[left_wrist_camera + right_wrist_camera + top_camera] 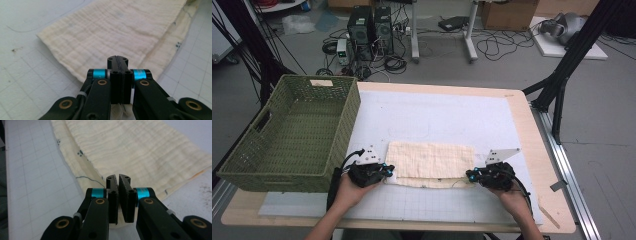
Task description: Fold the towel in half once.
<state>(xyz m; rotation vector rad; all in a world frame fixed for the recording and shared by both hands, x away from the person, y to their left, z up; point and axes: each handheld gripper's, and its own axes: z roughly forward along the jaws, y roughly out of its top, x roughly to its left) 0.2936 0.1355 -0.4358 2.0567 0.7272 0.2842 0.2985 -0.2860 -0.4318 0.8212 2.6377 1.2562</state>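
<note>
The left gripper (388, 171) sits nearest, at the cloth's (430, 163) near-left corner, jaws pressed together, seemingly pinching the edge. The cloth lies folded flat mid-table, right of the green basket (292, 131); it looks light, soft and limp, so it will probably sag unless held at both corners. The right gripper (470, 175), jaws nearly closed, nips the near-right corner.
</note>
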